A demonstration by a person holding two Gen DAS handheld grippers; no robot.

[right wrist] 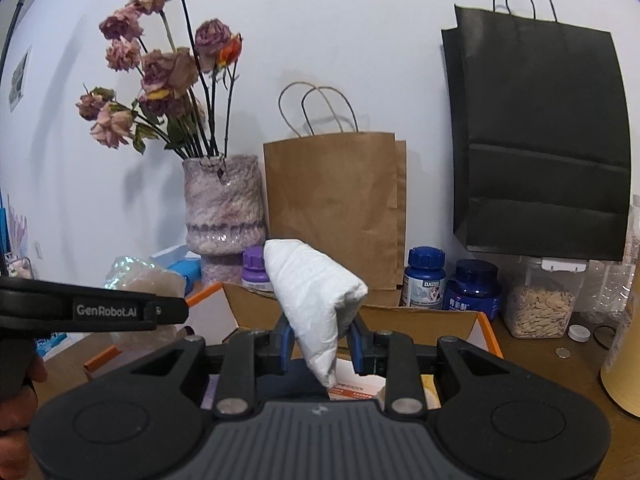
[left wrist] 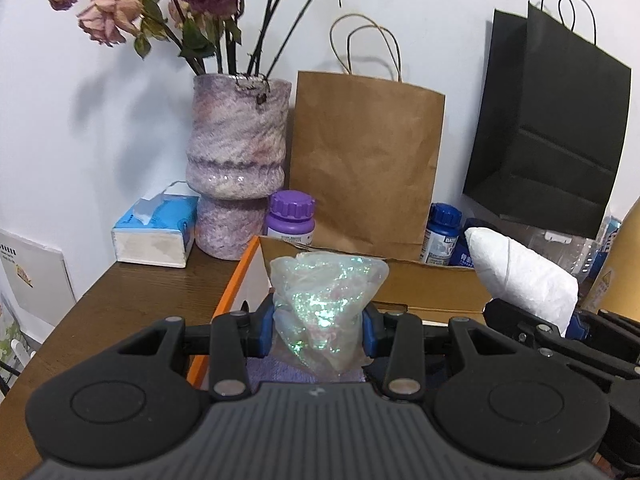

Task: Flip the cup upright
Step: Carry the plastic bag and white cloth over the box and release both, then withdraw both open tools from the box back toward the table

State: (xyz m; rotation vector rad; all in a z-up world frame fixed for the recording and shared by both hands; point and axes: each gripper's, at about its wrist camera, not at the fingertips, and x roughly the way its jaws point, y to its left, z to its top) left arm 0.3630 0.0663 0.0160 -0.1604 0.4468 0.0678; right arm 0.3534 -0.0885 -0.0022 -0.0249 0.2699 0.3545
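Observation:
No cup shows in either view. In the left wrist view my left gripper (left wrist: 318,330) is shut on a crumpled iridescent plastic pouch (left wrist: 326,300), its blue pads (left wrist: 266,330) pressing both sides. In the right wrist view my right gripper (right wrist: 320,346) is shut on a white padded pouch (right wrist: 314,292) that leans to the left. Both are held above an open cardboard box (left wrist: 420,284) with orange edges. The right gripper and white pouch (left wrist: 520,276) appear at the right of the left wrist view. The left gripper (right wrist: 176,310) and iridescent pouch (right wrist: 140,276) appear at the left of the right wrist view.
Along the wall on the wooden table (left wrist: 140,300) stand a tissue box (left wrist: 156,232), a vase of dried roses (left wrist: 238,168), a brown paper bag (left wrist: 364,160), a black paper bag (left wrist: 548,120), a purple bottle (left wrist: 290,216), blue bottles (right wrist: 424,280) and a seed jar (right wrist: 540,304).

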